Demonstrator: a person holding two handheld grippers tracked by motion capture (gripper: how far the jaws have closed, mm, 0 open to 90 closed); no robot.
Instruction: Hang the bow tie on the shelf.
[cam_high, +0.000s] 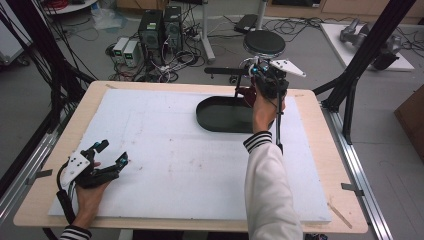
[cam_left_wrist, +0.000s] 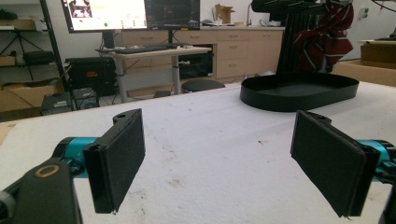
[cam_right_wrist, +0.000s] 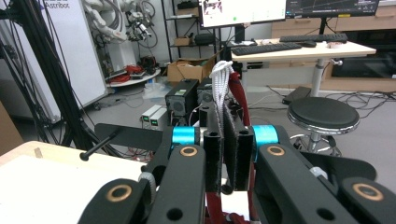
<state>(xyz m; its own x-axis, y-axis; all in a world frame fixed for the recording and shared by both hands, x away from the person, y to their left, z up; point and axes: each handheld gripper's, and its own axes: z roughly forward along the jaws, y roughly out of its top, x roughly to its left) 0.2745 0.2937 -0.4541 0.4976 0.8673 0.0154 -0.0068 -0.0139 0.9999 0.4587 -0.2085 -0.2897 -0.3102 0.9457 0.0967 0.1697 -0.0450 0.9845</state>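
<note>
My right gripper is held over the far rim of a black oval tray, its jaws shut on a red cloth. In the right gripper view the pads pinch the red cloth, whose white fringe sticks up above them. A black stand with a level bar rises from the tray beside it. In the left gripper view the red striped cloth hangs by the stand above the tray. My left gripper rests open on the white board at the near left, nothing between its pads.
The white foam board lies on a wooden table. Beyond the table's far edge are a black round stool, computer boxes and loose cables on the floor. Black frame posts stand at the right.
</note>
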